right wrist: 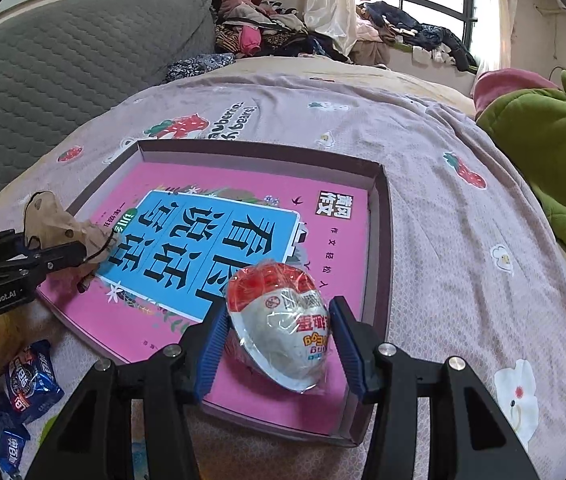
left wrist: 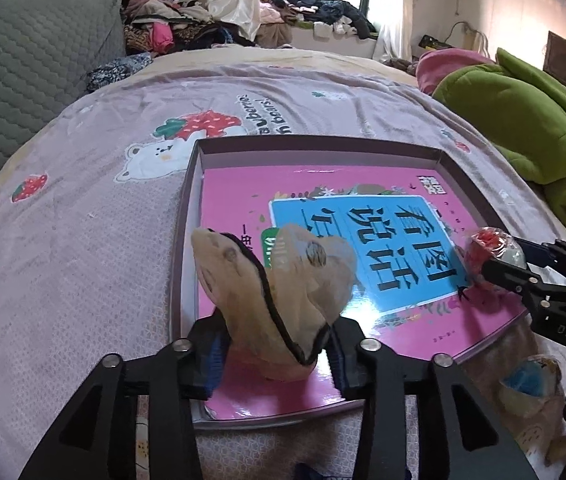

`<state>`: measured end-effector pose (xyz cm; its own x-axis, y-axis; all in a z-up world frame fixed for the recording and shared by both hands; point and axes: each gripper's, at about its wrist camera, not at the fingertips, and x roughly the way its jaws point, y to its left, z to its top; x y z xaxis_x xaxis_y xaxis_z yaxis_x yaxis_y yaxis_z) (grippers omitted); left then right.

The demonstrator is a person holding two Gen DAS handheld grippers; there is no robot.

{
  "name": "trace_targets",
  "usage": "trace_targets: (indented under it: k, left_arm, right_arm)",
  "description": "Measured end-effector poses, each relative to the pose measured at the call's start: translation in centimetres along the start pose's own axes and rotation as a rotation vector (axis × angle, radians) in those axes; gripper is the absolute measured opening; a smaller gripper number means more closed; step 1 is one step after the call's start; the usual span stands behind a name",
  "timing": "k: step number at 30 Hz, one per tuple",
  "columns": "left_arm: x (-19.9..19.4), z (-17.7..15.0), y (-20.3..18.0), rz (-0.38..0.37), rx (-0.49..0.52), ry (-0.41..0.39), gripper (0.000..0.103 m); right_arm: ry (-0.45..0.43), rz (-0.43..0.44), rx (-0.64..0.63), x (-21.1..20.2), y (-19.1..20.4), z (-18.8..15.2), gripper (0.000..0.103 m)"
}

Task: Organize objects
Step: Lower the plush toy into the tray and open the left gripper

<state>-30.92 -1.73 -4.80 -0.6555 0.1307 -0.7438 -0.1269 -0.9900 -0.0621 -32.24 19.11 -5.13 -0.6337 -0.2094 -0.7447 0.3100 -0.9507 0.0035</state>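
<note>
hovering over the shallow box (right wrist: 379,216), both grippers loaded. left gripper (left wrist: 275,354) clamps a beige sock (left wrist: 279,280) low down, its long axis standing up and away from the jaws, over the near left corner of the pink book (right wrist: 243,184) lying in the box. right gripper (right wrist: 279,344): packaged egg (right wrist: 283,320) sits between its blue pads (right wrist: 213,344), apparently pinched, though contact is hard to confirm; egg's long axis runs forward along the fingers, above the book's near right corner. judgement: each item is already above the box, so release looks like the next step; the egg may roll on the glossy cover.
</note>
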Motion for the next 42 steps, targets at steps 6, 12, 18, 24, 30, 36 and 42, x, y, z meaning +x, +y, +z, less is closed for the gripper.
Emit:
trace_targets:
  k: [6,12,18,24,30,36,42]
  left_arm:
    - [-0.7,0.1,-0.2,0.010,0.014,-0.029,0.059]
    - [-1.6,0.4,0.3,-0.003,-0.011,-0.069,0.065]
    - [-2.7,0.7,0.3,-0.041,-0.027,-0.108,0.071]
    - [-4.3,0.9,-0.3,-0.050,-0.010,-0.179,0.072]
    - [-6.7,1.1,0.1,-0.053,-0.048,-0.231,0.072]
    - [-9.3,0.5,-0.1,-0.052,-0.064,-0.229,0.072]
    - [-12.7,-0.7,-1.0,-0.026,-0.057,-0.216,0.073]
  right_arm:
    - [-0.009,-0.009,0.000,-0.1,0.0,0.0,0.052]
    - [-0.049,-0.014,-0.014,-0.8,0.3,0.1,0.057]
    - [-0.082,-0.004,-0.007,-1.9,0.4,0.4,0.058]
    - [-0.118,0.003,0.000,-3.9,0.6,0.8,0.058]
    - [-0.149,0.003,-0.034,-6.8,1.7,1.2,0.059]
    - [-0.155,0.009,-0.023,-9.6,2.5,1.4,0.060]
    - [-0.180,0.005,-0.012,-13.7,2.6,1.7,0.061]
